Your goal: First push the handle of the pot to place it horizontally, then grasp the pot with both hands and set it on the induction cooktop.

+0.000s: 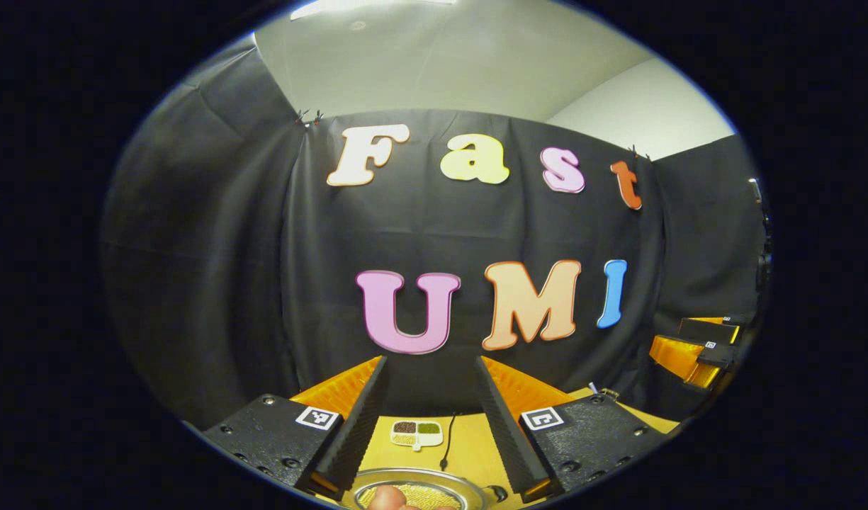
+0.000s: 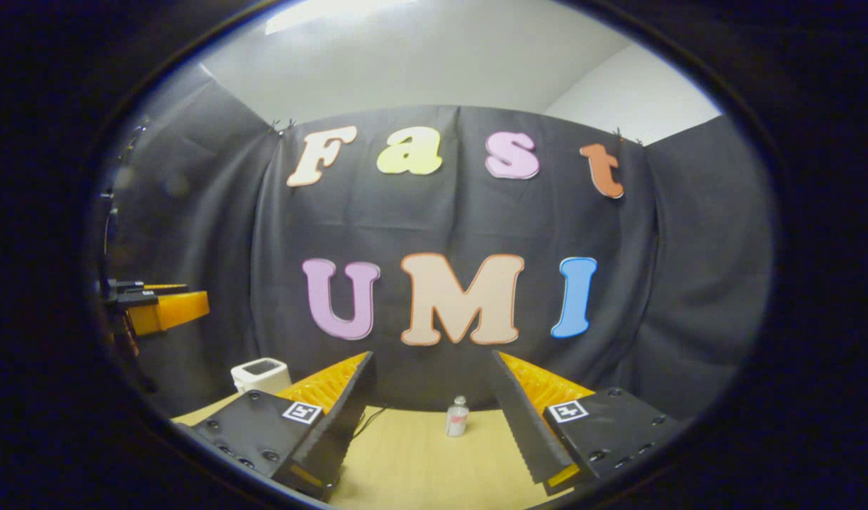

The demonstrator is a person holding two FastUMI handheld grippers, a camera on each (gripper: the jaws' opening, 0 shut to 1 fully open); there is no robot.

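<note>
The pot (image 1: 416, 490) is cut off at the bottom edge of the left gripper view, directly below the left gripper (image 1: 428, 425); only part of its metal rim is seen, so handle and long axis cannot be told. Pale rounded food is glimpsed inside. Beyond it on the wooden table (image 1: 469, 443), a white divided dish (image 1: 416, 432) holds dark, green and tan fillings. Both the left and the right gripper (image 2: 434, 418) are held with fingers spread, nothing between them. A small bottle (image 2: 457, 416) stands upright farther off.

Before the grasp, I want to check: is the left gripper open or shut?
Open. In the left gripper view, the left gripper has its two fingers spread wide apart, with nothing between them.
</note>
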